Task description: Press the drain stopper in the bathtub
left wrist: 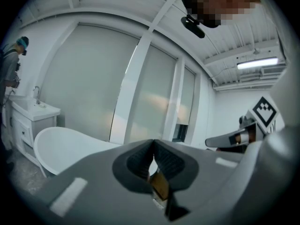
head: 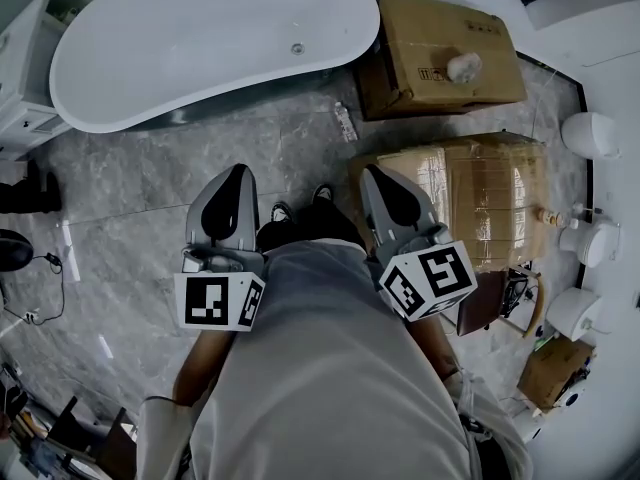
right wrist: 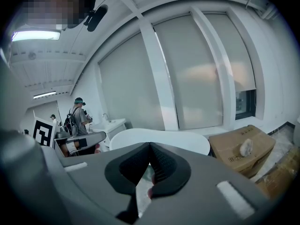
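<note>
Up close, our left gripper (head: 237, 173) is closed: its own view shows the two dark jaws meeting at the tips with nothing between them. Our right gripper (head: 374, 172) is closed and empty in the same way. We hold both near our body, side by side, tips aimed toward the bathtub (head: 200, 38) and well apart from it. Each carries its marker cube (head: 219, 302) at the near end.

Between the grippers and the bathtub lies grey marbled floor (head: 140, 183), with our shoes (head: 283, 211) just beyond the jaw tips. The white oval bathtub stands on that floor. The drain stopper (head: 297, 48) is a small round metal disc on the bathtub's bottom, toward its right end, untouched by either gripper.

A small bottle (head: 345, 123) lies on the floor just off the bathtub's right end. Beside that same end sits a cardboard box (head: 440, 48), and a wrapped box (head: 485, 193) lies nearer to us than it. At the bathtub's left end a white vanity (left wrist: 33, 111) stands, with a person (left wrist: 11, 64) beside it.
</note>
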`<state>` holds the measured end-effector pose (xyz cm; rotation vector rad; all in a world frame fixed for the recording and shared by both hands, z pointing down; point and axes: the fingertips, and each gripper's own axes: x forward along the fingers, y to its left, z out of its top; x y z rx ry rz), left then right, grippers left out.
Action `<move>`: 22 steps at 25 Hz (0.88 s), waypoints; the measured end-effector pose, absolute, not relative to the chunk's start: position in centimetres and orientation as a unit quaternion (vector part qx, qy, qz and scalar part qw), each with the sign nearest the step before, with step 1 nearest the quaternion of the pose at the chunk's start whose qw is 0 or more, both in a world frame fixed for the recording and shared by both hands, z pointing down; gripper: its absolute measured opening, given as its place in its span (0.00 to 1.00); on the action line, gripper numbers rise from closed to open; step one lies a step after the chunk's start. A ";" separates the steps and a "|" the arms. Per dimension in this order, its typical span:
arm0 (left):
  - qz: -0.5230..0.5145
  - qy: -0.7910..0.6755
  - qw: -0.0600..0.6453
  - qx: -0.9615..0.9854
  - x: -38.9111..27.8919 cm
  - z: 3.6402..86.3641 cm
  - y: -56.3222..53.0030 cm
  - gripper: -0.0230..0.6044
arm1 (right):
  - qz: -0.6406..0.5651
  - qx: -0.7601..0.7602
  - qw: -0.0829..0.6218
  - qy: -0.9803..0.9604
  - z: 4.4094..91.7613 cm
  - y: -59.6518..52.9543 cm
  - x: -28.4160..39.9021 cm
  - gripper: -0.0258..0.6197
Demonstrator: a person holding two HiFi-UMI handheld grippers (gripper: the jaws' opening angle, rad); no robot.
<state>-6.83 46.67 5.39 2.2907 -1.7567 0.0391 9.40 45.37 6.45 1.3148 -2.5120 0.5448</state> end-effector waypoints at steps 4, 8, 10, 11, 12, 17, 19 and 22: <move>0.014 -0.603 0.129 0.787 -6.7 5.6 45.3 0.04 | 0.190 0.451 0.123 -0.864 6.4 43.6 9.3 0.03; 0.015 -0.607 0.129 0.784 -6.7 5.8 43.9 0.04 | 0.194 0.447 0.117 -0.865 6.8 41.6 9.4 0.03; 0.015 -0.612 0.130 0.780 -6.8 6.0 42.8 0.04 | 0.193 0.444 0.117 -0.867 6.9 40.3 9.4 0.04; 0.015 -0.615 0.130 0.778 -6.9 6.1 42.1 0.04 | 0.192 0.442 0.117 -0.869 6.8 39.5 9.5 0.03; 0.015 -0.617 0.130 0.776 -6.8 6.1 41.4 0.04 | 0.191 0.440 0.116 -0.870 6.7 38.8 9.6 0.03; 0.012 -0.622 0.122 0.773 -6.1 5.7 37.3 0.04 | 0.189 0.433 0.112 -0.874 6.8 34.8 10.3 0.03; 0.013 -0.624 0.119 0.772 -5.7 5.8 35.5 0.04 | 0.196 0.429 0.111 -0.875 7.2 32.9 10.7 0.03; 0.017 -0.623 0.118 0.773 -4.5 6.0 32.6 0.04 | 0.202 0.422 0.112 -0.877 7.6 30.0 11.5 0.04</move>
